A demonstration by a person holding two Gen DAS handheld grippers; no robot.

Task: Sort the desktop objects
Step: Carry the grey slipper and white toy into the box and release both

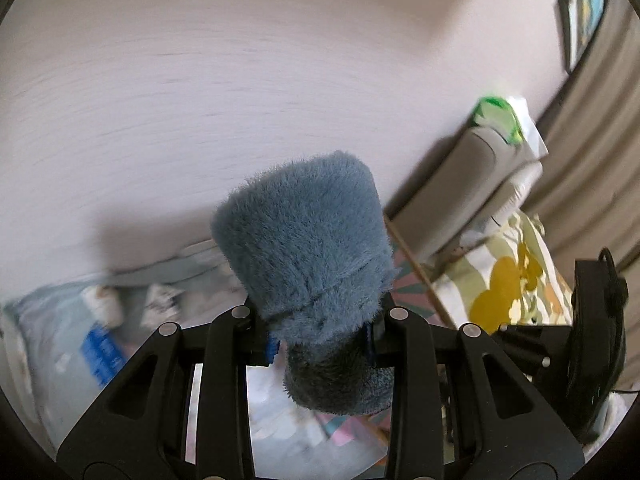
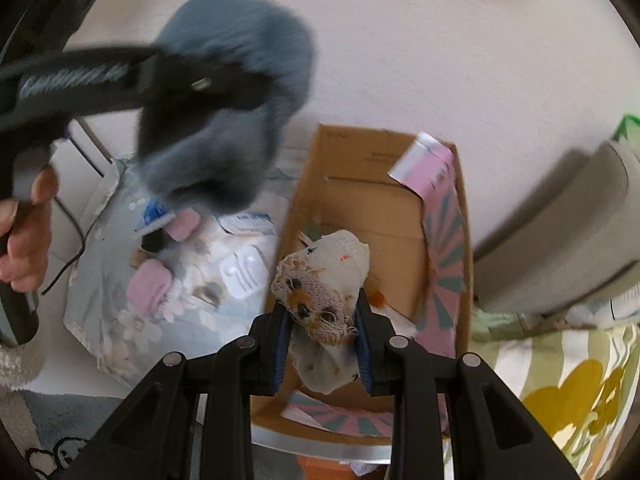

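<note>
My left gripper (image 1: pixel 320 340) is shut on a fluffy blue-grey plush cloth (image 1: pixel 304 240), which sticks up past the fingers. In the right wrist view that same plush cloth (image 2: pixel 228 128) hangs blurred at the upper left, carried by a hand (image 2: pixel 24 232) on the left gripper's handle. My right gripper (image 2: pixel 324 340) is shut on a frayed white rag (image 2: pixel 328 276) with orange and dark stains. The rag hangs over an open cardboard box (image 2: pixel 372 208) whose inner wall carries a pink and teal pattern.
Left of the box, a pale floral sheet (image 2: pixel 120 312) holds pink pads (image 2: pixel 148 284), a white plastic tray (image 2: pixel 244 268) and small packets. A grey cushioned seat (image 2: pixel 560 232) stands at right, beside a yellow-flowered cloth (image 2: pixel 568 392). White floor lies beyond. A framed picture (image 1: pixel 586 12) leans at the far right.
</note>
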